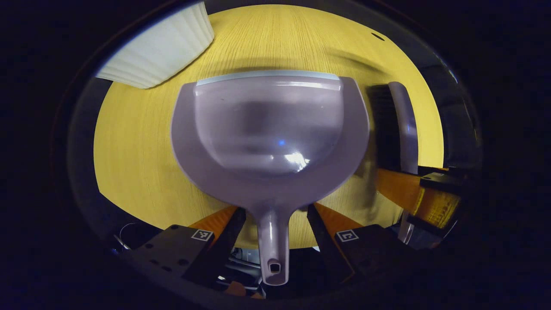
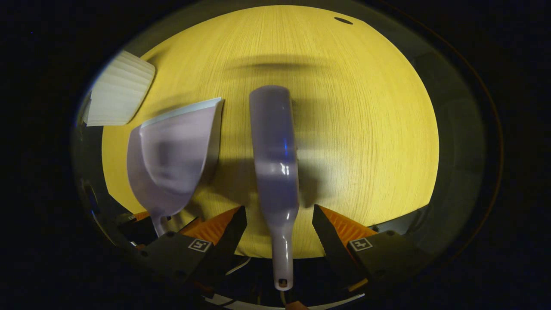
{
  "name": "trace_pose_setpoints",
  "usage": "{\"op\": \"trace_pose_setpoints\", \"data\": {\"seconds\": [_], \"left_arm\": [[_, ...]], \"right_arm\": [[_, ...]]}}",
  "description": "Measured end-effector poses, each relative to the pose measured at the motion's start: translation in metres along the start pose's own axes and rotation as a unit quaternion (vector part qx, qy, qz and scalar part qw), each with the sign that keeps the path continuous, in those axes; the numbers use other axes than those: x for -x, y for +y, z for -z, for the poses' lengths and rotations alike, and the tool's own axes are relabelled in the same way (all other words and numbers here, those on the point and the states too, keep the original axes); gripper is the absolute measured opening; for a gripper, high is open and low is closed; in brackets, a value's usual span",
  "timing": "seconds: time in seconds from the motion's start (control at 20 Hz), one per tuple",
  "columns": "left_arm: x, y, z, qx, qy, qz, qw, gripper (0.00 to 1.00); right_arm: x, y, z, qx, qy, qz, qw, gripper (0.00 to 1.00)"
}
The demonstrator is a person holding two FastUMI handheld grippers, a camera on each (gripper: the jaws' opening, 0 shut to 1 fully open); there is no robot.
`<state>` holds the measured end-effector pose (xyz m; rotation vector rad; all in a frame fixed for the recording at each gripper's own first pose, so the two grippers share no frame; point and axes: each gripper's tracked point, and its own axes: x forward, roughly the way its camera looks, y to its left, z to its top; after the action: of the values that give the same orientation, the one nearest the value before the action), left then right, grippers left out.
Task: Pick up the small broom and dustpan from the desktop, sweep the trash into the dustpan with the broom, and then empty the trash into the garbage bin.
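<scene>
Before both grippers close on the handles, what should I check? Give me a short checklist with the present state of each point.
1. Dustpan handle lies between the left gripper fingers: ok.
2. Left gripper open, fingers apart from the handle on both sides: ok.
3. Broom handle lies between the right gripper fingers: ok.
4. Right gripper open, not yet touching the handle: ok.
5. Broom and dustpan lie apart on the table, side by side: ok.
6. Trash to sweep is located: cannot tell.
7. White ribbed bin stands beyond the dustpan's lip: ok.
</scene>
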<state>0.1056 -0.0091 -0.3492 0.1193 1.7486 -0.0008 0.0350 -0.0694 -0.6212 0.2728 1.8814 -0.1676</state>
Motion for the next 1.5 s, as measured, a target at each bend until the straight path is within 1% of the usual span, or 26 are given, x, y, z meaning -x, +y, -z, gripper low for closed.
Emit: {"op": "trace_pose_setpoints", "data": {"seconds": [0.15, 0.2, 0.25, 0.35, 0.45, 0.5, 0.55, 0.6, 0.65, 0.7, 0.75, 0.8, 0.85, 0.9, 0.95, 1.0, 1.05, 1.1, 1.15, 1.2, 1.25, 1.3, 1.35, 1.4, 1.45, 1.5], "left_arm": [[0.021, 0.000, 0.003, -0.018, -0.034, -0.007, 0.999, 0.86], [0.029, -0.002, 0.006, -0.022, -0.047, -0.005, 0.999, 0.86], [0.040, -0.005, 0.010, -0.030, -0.062, 0.001, 0.998, 0.86], [0.063, -0.013, 0.021, -0.052, -0.097, 0.024, 0.994, 0.86], [0.094, -0.012, 0.030, -0.062, -0.163, 0.030, 0.984, 0.86], [0.114, -0.009, 0.030, -0.062, -0.211, 0.029, 0.975, 0.86], [0.136, -0.008, 0.030, -0.063, -0.263, 0.034, 0.962, 0.86], [0.159, -0.007, 0.029, -0.062, -0.321, 0.044, 0.944, 0.86], [0.179, -0.003, 0.036, -0.065, -0.373, 0.053, 0.924, 0.86], [0.198, 0.005, 0.043, -0.064, -0.425, 0.052, 0.901, 0.86], [0.214, 0.009, 0.049, -0.070, -0.479, 0.045, 0.874, 0.86], [0.231, 0.018, 0.053, -0.071, -0.522, 0.023, 0.850, 0.86], [0.243, 0.025, 0.064, -0.058, -0.571, -0.005, 0.819, 0.86], [0.262, 0.028, 0.076, -0.046, -0.612, -0.018, 0.789, 0.86], [0.274, 0.019, 0.085, -0.031, -0.649, -0.023, 0.760, 0.85], [0.288, 0.015, 0.097, -0.020, -0.677, -0.016, 0.735, 0.85], [0.302, 0.013, 0.105, -0.015, -0.715, -0.011, 0.699, 0.84], [0.317, 0.009, 0.114, -0.015, -0.743, -0.010, 0.669, 0.84], [0.328, 0.004, 0.123, -0.020, -0.757, -0.014, 0.653, 0.84], [0.326, -0.006, 0.124, -0.030, -0.761, -0.013, 0.648, 0.82], [0.323, -0.006, 0.132, -0.034, -0.758, -0.013, 0.652, 0.84], [0.322, -0.009, 0.135, -0.035, -0.753, -0.008, 0.657, 0.84], [0.324, -0.006, 0.138, -0.034, -0.748, -0.005, 0.663, 0.82], [0.322, -0.005, 0.142, -0.031, -0.739, -0.003, 0.673, 0.82], [0.321, -0.006, 0.143, -0.027, -0.738, 0.002, 0.674, 0.82], [0.322, -0.007, 0.140, -0.025, -0.741, 0.007, 0.671, 0.83]], "right_arm": [[0.024, 0.000, 0.008, -0.007, -0.024, -0.012, 1.000, 0.99], [0.032, -0.001, 0.010, -0.009, -0.035, -0.015, 0.999, 0.92], [0.042, -0.002, 0.013, -0.009, -0.048, -0.019, 0.999, 0.99], [0.071, -0.005, 0.014, -0.014, -0.098, -0.021, 0.995, 0.99], [0.111, -0.003, 0.013, -0.005, -0.175, -0.034, 0.984, 0.99], [0.136, 0.000, 0.014, 0.004, -0.220, -0.044, 0.975, 0.99], [0.162, 0.002, 0.016, 0.013, -0.268, -0.048, 0.962, 0.99], [0.189, 0.005, 0.021, 0.017, -0.316, -0.056, 0.947, 0.99], [0.216, 0.008, 0.027, 0.019, -0.366, -0.063, 0.928, 0.99], [0.244, 0.009, 0.032, 0.019, -0.416, -0.072, 0.906, 0.99], [0.275, 0.015, 0.038, 0.017, -0.470, -0.084, 0.879, 0.99], [0.304, 0.015, 0.041, 0.011, -0.524, -0.085, 0.847, 0.99], [0.336, 0.015, 0.053, 0.013, -0.570, -0.085, 0.817, 0.98], [0.361, 0.011, 0.061, 0.016, -0.609, -0.075, 0.790, 0.98], [0.377, 0.005, 0.070, 0.015, -0.643, -0.061, 0.763, 0.98], [0.387, 0.007, 0.077, 0.015, -0.665, -0.060, 0.744, 0.98], [0.400, 0.008, 0.085, 0.017, -0.692, -0.060, 0.719, 0.97], [0.419, 0.008, 0.097, 0.022, -0.710, -0.060, 0.701, 0.97], [0.433, 0.007, 0.128, 0.026, -0.726, -0.057, 0.685, 0.97], [0.447, 0.004, 0.137, 0.032, -0.737, -0.045, 0.673, 0.97], [0.454, 0.001, 0.145, 0.044, -0.744, -0.037, 0.666, 0.96], [0.459, 0.003, 0.152, 0.054, -0.744, -0.041, 0.664, 0.96], [0.466, -0.001, 0.156, 0.061, -0.745, -0.042, 0.663, 0.96], [0.469, -0.005, 0.161, 0.065, -0.742, -0.044, 0.666, 0.96], [0.473, -0.008, 0.159, 0.065, -0.746, -0.044, 0.662, 0.97], [0.480, -0.013, 0.160, 0.068, -0.753, -0.037, 0.653, 0.96]]}}
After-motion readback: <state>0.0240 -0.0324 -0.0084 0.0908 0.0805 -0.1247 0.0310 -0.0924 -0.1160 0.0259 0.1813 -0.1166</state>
